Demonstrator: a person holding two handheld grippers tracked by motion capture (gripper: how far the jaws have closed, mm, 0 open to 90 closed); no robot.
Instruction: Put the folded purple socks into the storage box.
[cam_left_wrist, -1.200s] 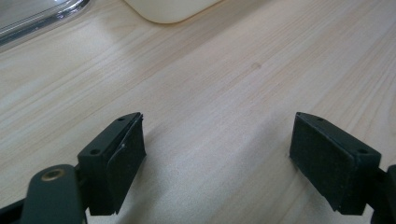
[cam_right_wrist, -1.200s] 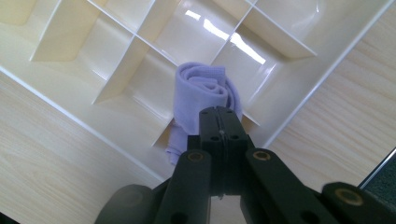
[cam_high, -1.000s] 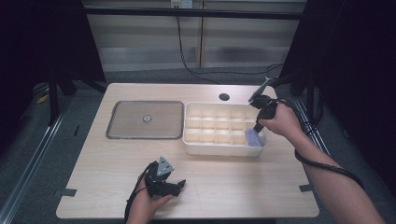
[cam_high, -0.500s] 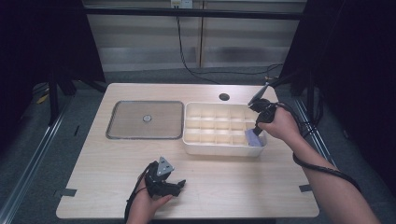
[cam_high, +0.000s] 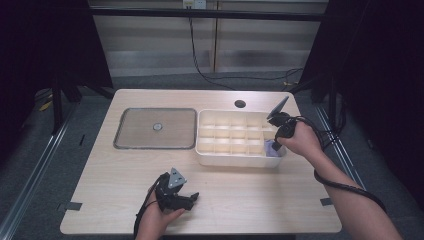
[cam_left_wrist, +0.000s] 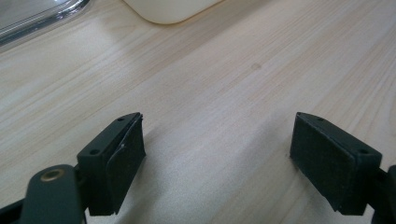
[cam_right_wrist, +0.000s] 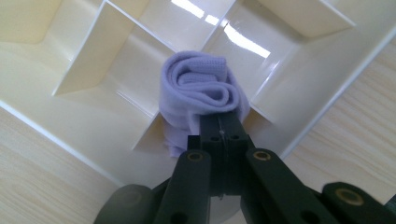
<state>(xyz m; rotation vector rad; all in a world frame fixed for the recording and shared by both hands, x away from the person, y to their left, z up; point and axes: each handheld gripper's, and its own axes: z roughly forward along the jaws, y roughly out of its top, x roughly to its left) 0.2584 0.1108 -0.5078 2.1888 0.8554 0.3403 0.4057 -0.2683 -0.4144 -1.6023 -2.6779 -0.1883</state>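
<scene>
A white divided tray (cam_high: 235, 159) stands at the table's middle right. In its near right corner compartment sits a rolled lilac cloth (cam_high: 270, 148) (cam_right_wrist: 198, 93). My right gripper (cam_high: 275, 145) (cam_right_wrist: 220, 122) reaches down into that compartment and is shut on the roll's edge. The tray's dividers (cam_right_wrist: 126, 37) surround the roll in the right gripper view. My left gripper (cam_high: 186, 199) (cam_left_wrist: 217, 156) rests low over bare wood near the front edge, its jaws wide apart with nothing between them.
A flat clear lid (cam_high: 155, 128) with a small round knob lies left of the tray. A round cable hole (cam_high: 240, 104) is in the tabletop behind the tray. Cables trail off the table's right side. The tray's corner (cam_left_wrist: 168, 9) shows ahead of the left gripper.
The right hand has shifted slightly at the tray's near right corner, still on the lilac roll. The left gripper has not moved.
</scene>
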